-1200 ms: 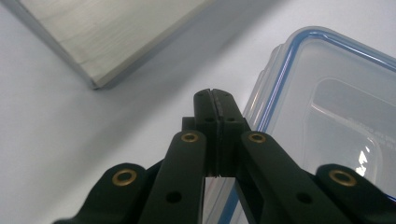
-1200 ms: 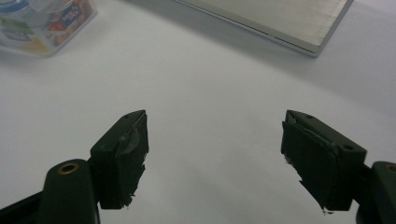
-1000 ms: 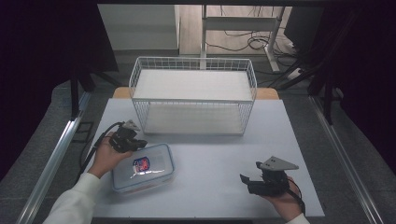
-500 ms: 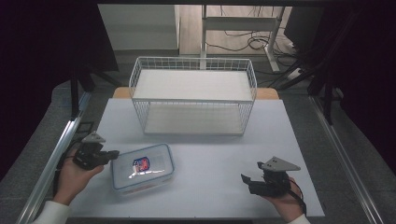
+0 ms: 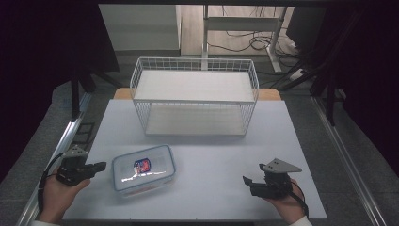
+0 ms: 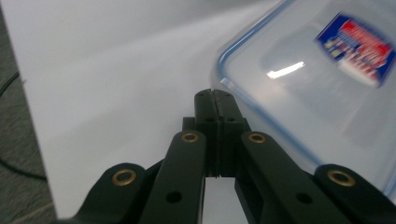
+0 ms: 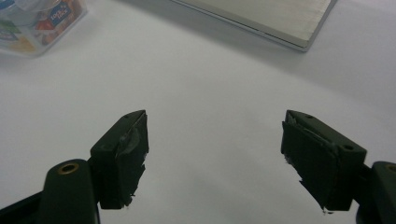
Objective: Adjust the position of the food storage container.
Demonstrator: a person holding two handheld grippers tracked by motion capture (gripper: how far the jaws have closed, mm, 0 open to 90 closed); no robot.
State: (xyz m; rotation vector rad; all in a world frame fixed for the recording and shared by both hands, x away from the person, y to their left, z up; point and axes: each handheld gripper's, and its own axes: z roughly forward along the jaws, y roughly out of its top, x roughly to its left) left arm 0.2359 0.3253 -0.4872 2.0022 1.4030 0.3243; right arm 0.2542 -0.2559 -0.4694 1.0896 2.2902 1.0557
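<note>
The left gripper (image 5: 99,166), jaws together, has retreated just beside the container's (image 5: 143,169) left edge.

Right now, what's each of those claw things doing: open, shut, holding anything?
Left gripper: shut, holding nothing, tips beside the lidded plastic container.
Right gripper: open, empty, above bare table.

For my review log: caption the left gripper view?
Shut left gripper at the blue-rimmed corner of a clear lidded container.
</note>
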